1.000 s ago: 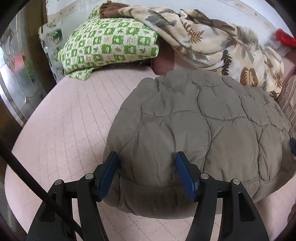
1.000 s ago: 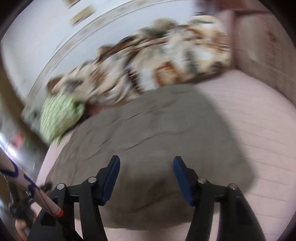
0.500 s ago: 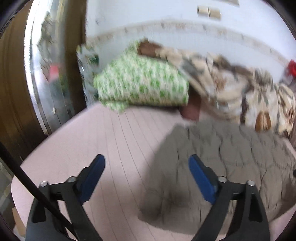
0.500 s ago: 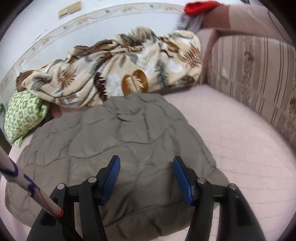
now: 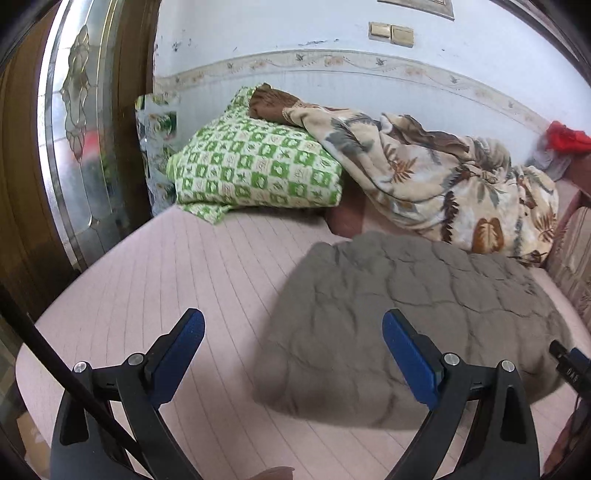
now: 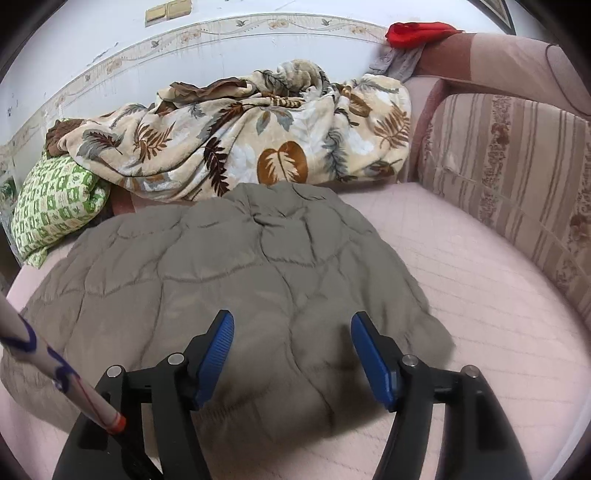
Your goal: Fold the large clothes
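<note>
A grey quilted padded garment (image 5: 413, 314) lies folded into a flat bundle on the pink bed (image 5: 192, 273). It also shows in the right wrist view (image 6: 236, 280). My left gripper (image 5: 291, 343) is open and empty, held above the bed at the garment's left edge. My right gripper (image 6: 291, 347) is open and empty, held above the garment's near right part. Neither gripper touches the cloth.
A green checked pillow (image 5: 255, 170) and a leaf-print blanket (image 6: 258, 136) lie along the far wall. A striped sofa back (image 6: 517, 177) bounds the right side. A glass-panel door (image 5: 77, 129) stands left. Red cloth (image 6: 417, 31) lies on the sofa top.
My left gripper has opened wider, pulled back and swung left off the garment's edge. My right gripper has drawn back and steadied, still open. The garment lies still.
</note>
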A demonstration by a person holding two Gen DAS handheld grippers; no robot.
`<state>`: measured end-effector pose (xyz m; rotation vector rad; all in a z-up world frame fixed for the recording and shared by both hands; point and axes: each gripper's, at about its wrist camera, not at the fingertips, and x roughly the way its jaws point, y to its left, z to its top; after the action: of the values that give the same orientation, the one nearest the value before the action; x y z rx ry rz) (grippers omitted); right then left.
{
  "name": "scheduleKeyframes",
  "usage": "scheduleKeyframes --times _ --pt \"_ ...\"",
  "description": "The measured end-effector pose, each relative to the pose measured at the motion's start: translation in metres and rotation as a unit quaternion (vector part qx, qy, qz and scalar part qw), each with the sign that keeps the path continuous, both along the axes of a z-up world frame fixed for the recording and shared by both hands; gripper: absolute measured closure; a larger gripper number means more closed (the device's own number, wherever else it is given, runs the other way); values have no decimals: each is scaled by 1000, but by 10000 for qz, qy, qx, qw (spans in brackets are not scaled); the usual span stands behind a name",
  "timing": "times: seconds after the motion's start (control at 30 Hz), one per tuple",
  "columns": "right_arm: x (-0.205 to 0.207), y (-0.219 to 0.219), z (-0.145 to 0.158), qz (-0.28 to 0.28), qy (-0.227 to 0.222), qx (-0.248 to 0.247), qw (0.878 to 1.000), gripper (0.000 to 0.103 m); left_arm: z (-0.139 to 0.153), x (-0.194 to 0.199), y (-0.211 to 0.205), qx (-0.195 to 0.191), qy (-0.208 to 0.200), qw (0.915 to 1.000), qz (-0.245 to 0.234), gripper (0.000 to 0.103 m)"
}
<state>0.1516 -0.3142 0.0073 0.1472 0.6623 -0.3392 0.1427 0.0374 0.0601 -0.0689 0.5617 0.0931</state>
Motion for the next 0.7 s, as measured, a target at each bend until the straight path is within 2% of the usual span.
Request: scheduleKeyframes --times 0.1,0.17,0.27,0.4,0.57,0.7 --pt "-21 6 7 -32 2 40 10000 27 -2 -23 -11 208 303 9993 18 7" --pt "-34 11 11 18 9 105 9999 23 -9 -42 -13 69 503 9987 -73 7" --pt "-63 24 10 152 155 192 9996 22 -22 -72 -18 -219 910 9951 -313 7" --pt "-103 43 -5 361 522 220 9977 22 -37 -106 -32 -138 1338 9895 -531 7" --pt "-144 52 -19 481 807 365 9949 22 -42 -137 -40 -114 1488 9865 -669 7" --pt "-167 54 -24 435 867 414 9944 22 -34 -156 -42 -143 1393 9877 -690 7"
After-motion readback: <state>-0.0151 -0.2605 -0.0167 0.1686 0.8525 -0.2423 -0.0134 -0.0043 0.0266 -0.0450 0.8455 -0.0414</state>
